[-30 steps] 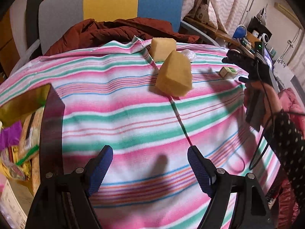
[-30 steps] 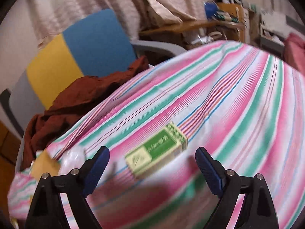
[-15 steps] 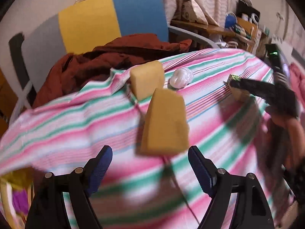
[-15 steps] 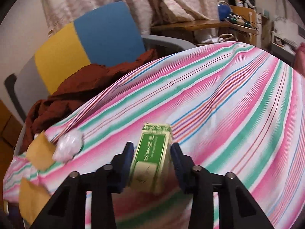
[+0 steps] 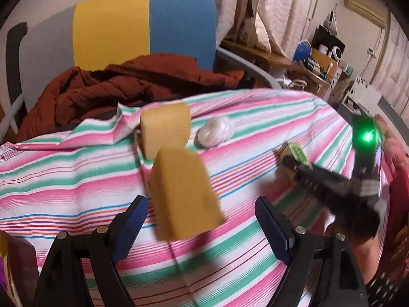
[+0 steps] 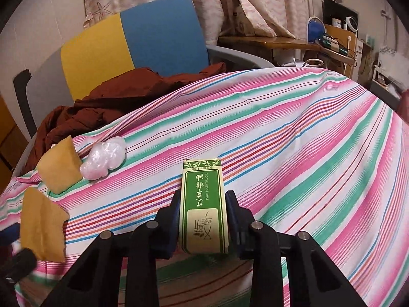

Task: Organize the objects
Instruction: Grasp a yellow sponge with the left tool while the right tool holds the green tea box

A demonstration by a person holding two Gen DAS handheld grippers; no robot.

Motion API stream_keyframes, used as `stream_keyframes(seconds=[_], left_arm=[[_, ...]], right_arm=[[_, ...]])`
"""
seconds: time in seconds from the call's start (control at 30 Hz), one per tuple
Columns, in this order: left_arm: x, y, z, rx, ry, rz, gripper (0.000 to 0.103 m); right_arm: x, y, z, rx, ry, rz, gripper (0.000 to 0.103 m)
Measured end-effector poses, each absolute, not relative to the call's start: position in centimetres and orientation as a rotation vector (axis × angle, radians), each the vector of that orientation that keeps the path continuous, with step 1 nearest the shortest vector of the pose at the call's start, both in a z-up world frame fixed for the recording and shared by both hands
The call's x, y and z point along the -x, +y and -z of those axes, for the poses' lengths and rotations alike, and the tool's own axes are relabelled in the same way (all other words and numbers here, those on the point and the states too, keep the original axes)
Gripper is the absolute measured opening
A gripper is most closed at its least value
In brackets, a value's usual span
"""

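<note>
Right gripper [image 6: 203, 213] is clamped on a green-and-cream essential-oil box [image 6: 204, 206], label facing up, held above the striped tablecloth [image 6: 294, 153] away from its edges. Left gripper [image 5: 202, 220] stands wide apart, astride a yellow sponge block [image 5: 182, 194].

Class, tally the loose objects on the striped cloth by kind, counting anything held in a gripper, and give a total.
Yellow sponge blocks: 2 (nearer block, farther block)
White plastic wads: 1 (wad)
Green boxes: 1 (box, held in the right gripper)
Total: 4

A yellow-and-blue chair [image 6: 133, 41] backs pale curtains [image 6: 255, 2], with what seems a cluttered wooden desk [image 6: 294, 44] rightward.
</note>
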State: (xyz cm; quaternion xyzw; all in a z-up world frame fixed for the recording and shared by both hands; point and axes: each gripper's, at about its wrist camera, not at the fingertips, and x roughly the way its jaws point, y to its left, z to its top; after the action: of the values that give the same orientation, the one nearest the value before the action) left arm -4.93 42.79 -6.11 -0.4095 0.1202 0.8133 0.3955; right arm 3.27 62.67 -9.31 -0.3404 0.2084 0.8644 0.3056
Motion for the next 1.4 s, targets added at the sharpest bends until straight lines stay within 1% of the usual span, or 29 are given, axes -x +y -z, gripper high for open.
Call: stream_keyframes(seconds=[0.13,0.27,0.3,0.33,0.4,0.43,0.5,0.6,0.77,0.93,1.4], left_arm=[[6.1,44.8,6.5,1.056,0.408,-2.134,0.088],[7.3,44.5,8.3,1.083,0.427,-2.175,0.086],[7.4,44.2,8.8,1.09,0.415,-2.173,0.08],[7.5,43.7,9.3,1.089,0.384,-2.162,0.077],[7.3,42.9,9.6,1.072,0.323,-2.137,0.061],[6.9,42.6,9.8,1.05,0.312,-2.126,0.059],[5.9,42.5,9.7,0.996,0.347,-2.141,0.056],[4.7,42.5,9.4,0.942,0.392,-2.164,0.055],[3.9,41.7,9.2,0.895,0.406,-2.175,0.053],[2.0,40.6,8.9,0.811,0.467,-2.19,0.052],[-1.0,37.2,8.9,0.744,0.489,-2.179,0.05]], right_arm=[[-3.4,62.4,9.2,0.903,0.528,-2.281,0.033],[-3.3,62.3,9.3,0.905,0.507,-2.27,0.033],[-3.2,62.2,9.3,0.905,0.5,-2.268,0.032],[-3.2,62.1,9.3,0.905,0.49,-2.265,0.032],[-3.2,62.0,9.2,0.901,0.477,-2.262,0.032],[-3.2,62.0,9.2,0.899,0.472,-2.262,0.032],[-3.2,61.9,9.1,0.893,0.464,-2.264,0.032],[-3.4,61.7,8.8,0.871,0.444,-2.272,0.032],[-3.3,60.3,7.9,0.839,0.35,-2.296,0.032],[-3.1,58.6,7.3,0.837,0.279,-2.325,0.032],[-4.7,55.2,6.9,0.833,0.273,-2.361,0.032]])
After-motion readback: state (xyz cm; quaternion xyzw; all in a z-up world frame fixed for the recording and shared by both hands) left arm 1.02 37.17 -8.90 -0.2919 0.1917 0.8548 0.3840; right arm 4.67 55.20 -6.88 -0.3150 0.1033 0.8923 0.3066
